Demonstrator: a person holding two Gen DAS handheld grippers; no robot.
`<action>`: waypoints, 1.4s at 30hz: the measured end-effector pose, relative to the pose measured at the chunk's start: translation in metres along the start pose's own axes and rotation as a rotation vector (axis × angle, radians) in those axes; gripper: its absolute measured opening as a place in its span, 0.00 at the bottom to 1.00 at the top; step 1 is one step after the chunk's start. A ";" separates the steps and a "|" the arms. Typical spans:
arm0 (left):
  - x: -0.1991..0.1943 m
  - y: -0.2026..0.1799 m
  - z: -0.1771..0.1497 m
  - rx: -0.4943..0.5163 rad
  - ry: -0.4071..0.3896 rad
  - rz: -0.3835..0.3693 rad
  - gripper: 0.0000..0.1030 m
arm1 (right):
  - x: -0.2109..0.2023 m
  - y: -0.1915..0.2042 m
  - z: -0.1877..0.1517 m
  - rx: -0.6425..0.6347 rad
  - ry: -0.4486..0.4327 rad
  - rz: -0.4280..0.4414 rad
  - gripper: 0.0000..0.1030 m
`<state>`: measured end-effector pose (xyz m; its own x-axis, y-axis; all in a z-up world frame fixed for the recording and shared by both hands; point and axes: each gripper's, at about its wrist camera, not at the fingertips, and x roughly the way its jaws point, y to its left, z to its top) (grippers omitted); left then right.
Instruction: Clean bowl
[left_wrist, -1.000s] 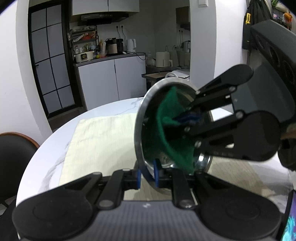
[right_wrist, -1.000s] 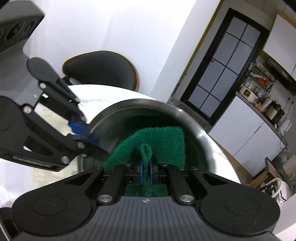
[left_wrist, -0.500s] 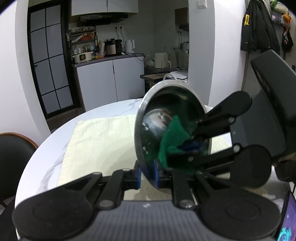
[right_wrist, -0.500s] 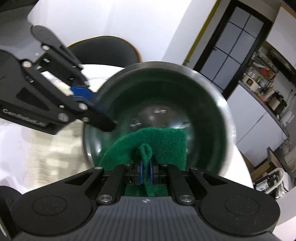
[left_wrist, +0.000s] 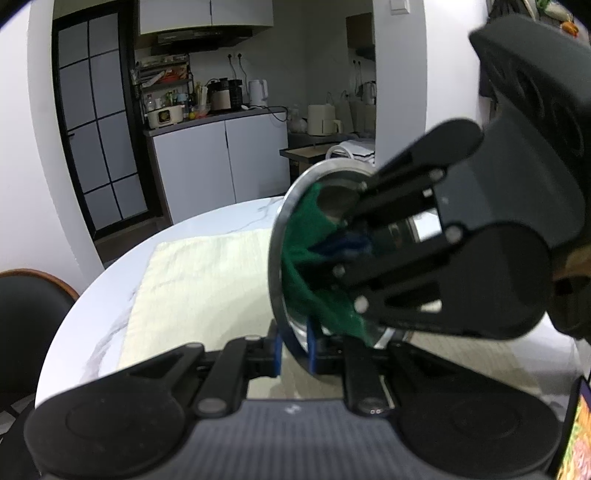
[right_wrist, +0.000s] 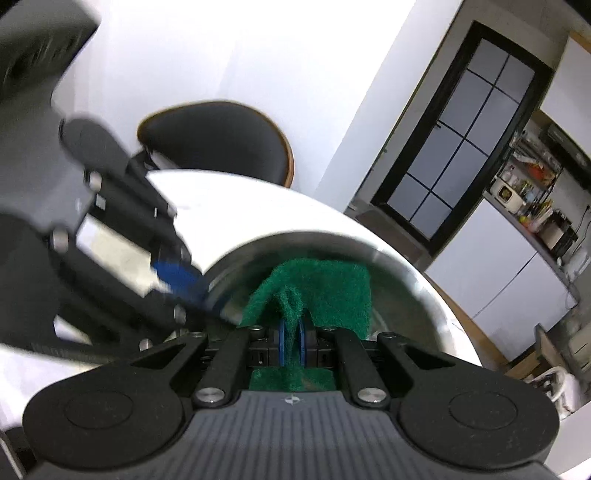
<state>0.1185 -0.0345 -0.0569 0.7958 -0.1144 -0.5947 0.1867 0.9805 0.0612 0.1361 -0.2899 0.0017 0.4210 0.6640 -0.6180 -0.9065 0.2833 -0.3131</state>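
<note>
Scrubbing looked like the step in hand: left gripper (left_wrist: 294, 350) was clamped on the lower rim of the steel bowl (left_wrist: 275, 254), holding it tipped on edge above the table, while right gripper (right_wrist: 291, 341) was pinched on a green scouring pad (right_wrist: 325, 291) pressed inside the bowl. Next move probably called for sweeping the pad around the inner wall while holding the rim grip steady; how clean it was couldn't be judged. Below was a round white marble table (left_wrist: 110, 295) with a pale mat (left_wrist: 199, 280), a black chair (right_wrist: 221, 144) beside it and a kitchen counter (left_wrist: 218, 118) behind.
</note>
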 end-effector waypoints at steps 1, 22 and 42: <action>0.000 0.000 0.000 0.001 0.001 -0.001 0.14 | 0.000 0.000 0.001 0.000 -0.003 0.001 0.08; 0.002 0.017 -0.016 -0.004 0.005 -0.017 0.15 | 0.014 -0.013 -0.031 0.008 0.126 0.139 0.08; -0.002 0.007 -0.018 -0.008 0.020 -0.004 0.17 | -0.018 -0.017 -0.022 -0.012 -0.017 -0.160 0.08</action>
<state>0.1080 -0.0242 -0.0696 0.7832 -0.1155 -0.6109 0.1852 0.9813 0.0519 0.1449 -0.3220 0.0023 0.5593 0.6230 -0.5469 -0.8274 0.3784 -0.4150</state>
